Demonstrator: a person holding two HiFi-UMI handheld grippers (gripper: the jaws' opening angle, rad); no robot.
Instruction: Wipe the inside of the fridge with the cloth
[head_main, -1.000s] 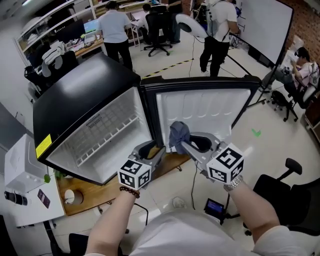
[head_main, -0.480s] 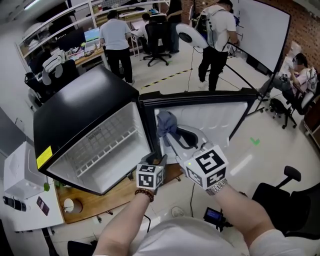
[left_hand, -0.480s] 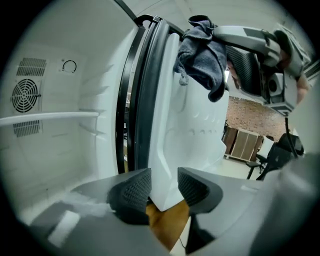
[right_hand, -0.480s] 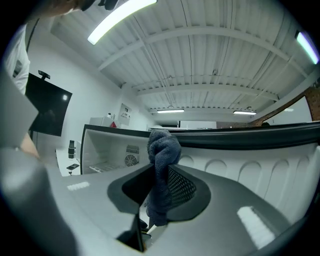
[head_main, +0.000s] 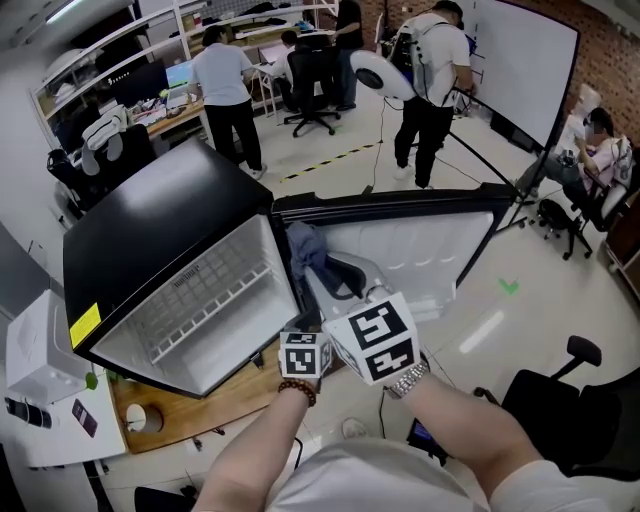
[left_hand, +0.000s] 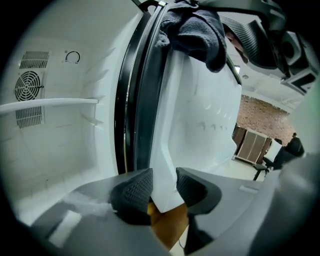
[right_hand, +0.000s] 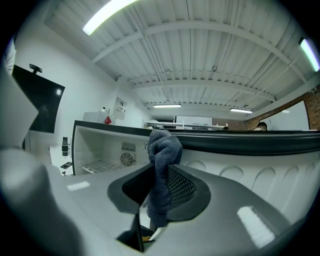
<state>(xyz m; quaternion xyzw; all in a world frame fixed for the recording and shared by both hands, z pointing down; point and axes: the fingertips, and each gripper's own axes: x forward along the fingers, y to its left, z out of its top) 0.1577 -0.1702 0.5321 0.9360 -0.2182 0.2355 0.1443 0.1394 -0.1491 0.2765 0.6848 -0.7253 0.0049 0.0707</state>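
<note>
The black fridge (head_main: 150, 220) stands open, its white inside (head_main: 200, 290) with a wire shelf at the left and its door (head_main: 420, 240) swung out to the right. My right gripper (head_main: 315, 265) is shut on a grey-blue cloth (head_main: 303, 247), held up by the hinge edge between body and door. In the right gripper view the cloth (right_hand: 162, 165) hangs bunched between the jaws of the right gripper (right_hand: 159, 187). My left gripper (left_hand: 164, 187) has just been closing. The door's lower corner (left_hand: 167, 165) sits between its pads, which touch both sides. In the head view the right gripper mostly hides it.
Under the fridge lies a wooden board (head_main: 190, 400). A white box (head_main: 45, 370) stands at the left, a black office chair (head_main: 570, 400) at the right. Several people (head_main: 225, 80) stand and sit at desks behind the fridge, near a whiteboard (head_main: 520, 50).
Both grippers have shifted left toward the fridge. The right one carried the cloth up to the hinge edge. The left one sank to the door's lower corner and its jaws narrowed.
</note>
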